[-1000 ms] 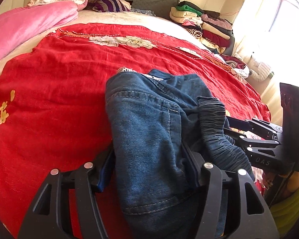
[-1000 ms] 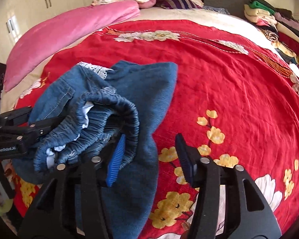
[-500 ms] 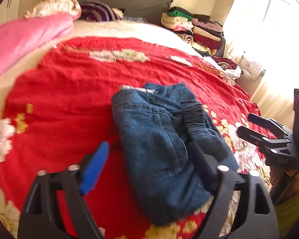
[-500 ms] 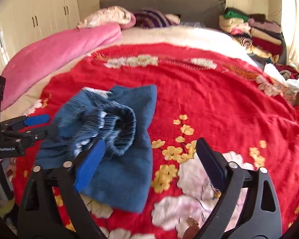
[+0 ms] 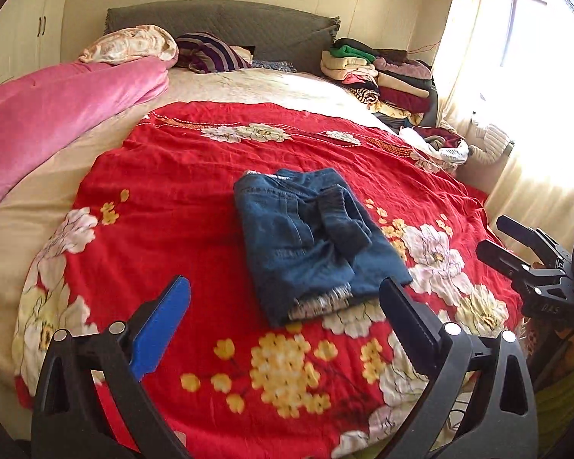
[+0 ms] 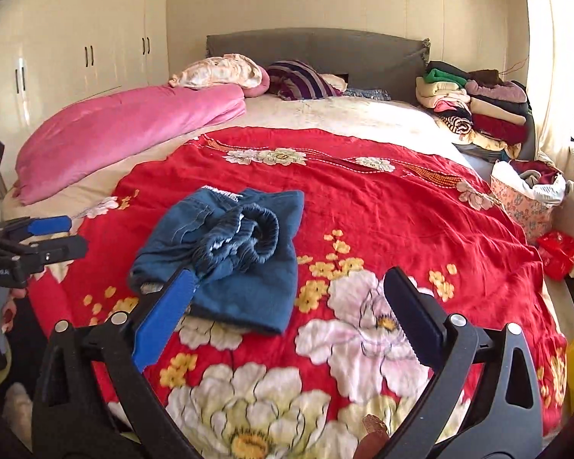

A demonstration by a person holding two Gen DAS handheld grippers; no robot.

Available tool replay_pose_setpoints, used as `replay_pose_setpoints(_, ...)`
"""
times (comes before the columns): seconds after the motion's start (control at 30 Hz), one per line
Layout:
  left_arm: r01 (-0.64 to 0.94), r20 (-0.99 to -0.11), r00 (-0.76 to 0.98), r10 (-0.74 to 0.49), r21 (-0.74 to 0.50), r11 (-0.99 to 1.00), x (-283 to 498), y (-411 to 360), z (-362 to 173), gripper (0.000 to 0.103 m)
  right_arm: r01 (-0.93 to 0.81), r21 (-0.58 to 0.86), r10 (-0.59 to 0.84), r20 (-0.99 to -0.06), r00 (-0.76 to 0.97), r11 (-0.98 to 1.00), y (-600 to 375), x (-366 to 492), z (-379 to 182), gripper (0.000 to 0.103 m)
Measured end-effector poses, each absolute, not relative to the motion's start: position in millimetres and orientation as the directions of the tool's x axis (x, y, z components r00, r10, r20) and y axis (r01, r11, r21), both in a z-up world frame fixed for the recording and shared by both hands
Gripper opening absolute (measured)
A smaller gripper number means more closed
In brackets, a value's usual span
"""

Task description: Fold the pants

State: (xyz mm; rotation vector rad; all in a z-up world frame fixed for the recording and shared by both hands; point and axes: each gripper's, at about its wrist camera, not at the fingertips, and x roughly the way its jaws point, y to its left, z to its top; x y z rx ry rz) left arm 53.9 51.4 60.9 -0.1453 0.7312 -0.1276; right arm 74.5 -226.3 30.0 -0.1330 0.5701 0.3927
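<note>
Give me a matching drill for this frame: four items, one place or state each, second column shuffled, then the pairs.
Items:
1. jeans
2. pink quilt
3. stack of folded clothes
4. left gripper

Places or states:
A. rolled along one edge of the bed, near the wardrobe
B. open, nothing between its fingers
C. folded in a bundle on the red floral blanket
D. piled at the head corner near the window

Pairs: 1-C, 2-A, 3-D, 4-B
</note>
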Motion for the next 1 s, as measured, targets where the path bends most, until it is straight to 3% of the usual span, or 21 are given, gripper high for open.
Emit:
replay_pose_setpoints(0.4,0.020,-0.699,0.704,-0.128,-0.162,0.987,-1.1,26.3,14.7,0.099,-0.380,-0.016,0.297,-0.593,0.748,0.925,-252.5,34.8,1.4,0.094)
replay_pose_setpoints(1.0,0.008,-0.718,0.690,-0.093,-0.121,0.993,-2.3,18.9,10.3,0.099,-0.378,0.015,0.303,-0.626,0.719,0.926,-250.7,26.9,-22.8,0.094)
